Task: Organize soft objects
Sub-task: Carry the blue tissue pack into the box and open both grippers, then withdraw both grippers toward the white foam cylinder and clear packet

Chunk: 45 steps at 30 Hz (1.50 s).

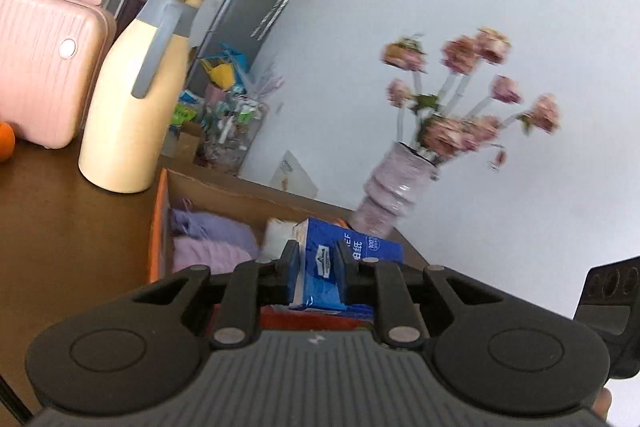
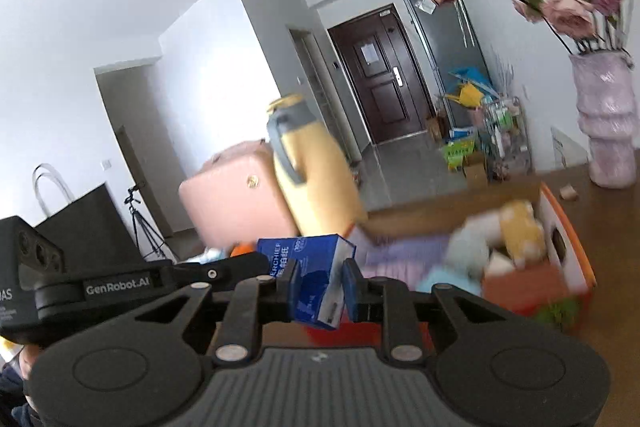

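Observation:
A blue tissue pack (image 1: 360,247) hangs above an open cardboard box with orange sides (image 1: 160,227), held at both ends. My left gripper (image 1: 317,255) is shut on one end of it. My right gripper (image 2: 323,275) is shut on the other end of the tissue pack (image 2: 308,251). In the right wrist view the left gripper's body reaches in from the left. The box (image 2: 568,227) holds purple cloth (image 1: 216,239), a white soft piece (image 1: 276,235) and a yellow plush toy (image 2: 520,227); the scene is blurred.
On the brown table (image 1: 60,247) stand a yellow thermos jug (image 1: 132,99) and a pink hard case (image 1: 40,67) left of the box, with an orange fruit (image 1: 6,141) at the edge. A lilac vase of pink flowers (image 1: 392,195) stands behind the box.

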Tool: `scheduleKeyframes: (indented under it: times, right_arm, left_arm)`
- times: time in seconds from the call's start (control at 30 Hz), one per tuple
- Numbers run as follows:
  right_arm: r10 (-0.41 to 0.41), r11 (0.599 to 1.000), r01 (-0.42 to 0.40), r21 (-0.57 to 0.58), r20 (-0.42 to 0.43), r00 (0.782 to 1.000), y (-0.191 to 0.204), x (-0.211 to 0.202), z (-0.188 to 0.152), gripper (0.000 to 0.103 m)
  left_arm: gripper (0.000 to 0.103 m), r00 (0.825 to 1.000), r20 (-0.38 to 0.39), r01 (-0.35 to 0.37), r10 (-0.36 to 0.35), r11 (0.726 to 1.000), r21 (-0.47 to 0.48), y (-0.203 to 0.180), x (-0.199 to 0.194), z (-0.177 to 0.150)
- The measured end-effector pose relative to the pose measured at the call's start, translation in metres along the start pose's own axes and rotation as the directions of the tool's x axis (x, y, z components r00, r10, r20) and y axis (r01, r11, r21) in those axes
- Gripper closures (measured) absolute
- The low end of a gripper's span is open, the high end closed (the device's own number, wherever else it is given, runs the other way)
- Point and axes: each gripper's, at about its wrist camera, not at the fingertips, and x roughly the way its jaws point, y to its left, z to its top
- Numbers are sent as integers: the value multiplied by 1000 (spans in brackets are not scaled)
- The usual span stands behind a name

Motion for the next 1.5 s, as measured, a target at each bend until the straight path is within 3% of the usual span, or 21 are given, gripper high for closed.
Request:
scheduleKeyframes:
  times: [0.17, 0.37, 0.5, 0.6, 0.67, 0.77, 0.9, 1.03, 1.17, 1.27, 1.33, 1.43, 1.5]
  right_arm:
    - [14, 996, -7, 93, -79, 997, -34, 69, 16, 81]
    - [-52, 993, 71, 97, -181, 982, -55, 135, -10, 81]
    - [-55, 993, 80, 92, -250, 967, -59, 154, -32, 81]
    - [-71, 997, 77, 17, -253, 965, -48, 158, -40, 76]
    - [-67, 998, 67, -10, -255, 965, -43, 155, -43, 71]
    - [-72, 997, 64, -39, -260, 963, -37, 147, -40, 70]
    - [-67, 997, 61, -37, -222, 973, -32, 117, -19, 70]
    - [-88, 994, 78, -72, -154, 984, -24, 82, 5, 70]
    - [-124, 985, 113, -128, -81, 989, -14, 38, 23, 50]
    - [-187, 969, 179, -172, -31, 982, -14, 6, 29, 42]
    - [-231, 957, 226, -181, -3, 973, -17, -14, 29, 36]
    - [-296, 927, 301, -224, 54, 954, -18, -39, 23, 13]
    - [-328, 902, 342, -264, 97, 940, -17, -56, 17, 10]
  left_arm:
    - [85, 997, -58, -47, 44, 997, -55, 36, 50, 16]
    - [85, 978, -174, -129, 118, 990, -54, 77, 98, -4]
    - [84, 958, -238, -165, 159, 986, -6, 94, 113, -14]
    - [81, 957, -247, -148, 154, 988, 44, 96, 109, -15]
    - [71, 955, -254, -133, 149, 988, 81, 93, 106, -16]
    - [66, 955, -261, -110, 140, 986, 126, 83, 101, -18]
    - [62, 963, -203, -145, 178, 975, 167, 66, 81, -7]
    - [49, 974, -104, -180, 202, 966, 188, 44, 48, 16]
    - [32, 970, -12, -235, 243, 949, 209, 20, 14, 27]
    - [28, 956, 37, -290, 291, 924, 250, 4, -7, 22]
    - [18, 952, 50, -304, 302, 916, 261, -4, -18, 17]
    - [7, 938, 117, -346, 326, 896, 279, -19, -34, 7]
    - [0, 927, 156, -373, 340, 872, 317, -31, -43, -3]
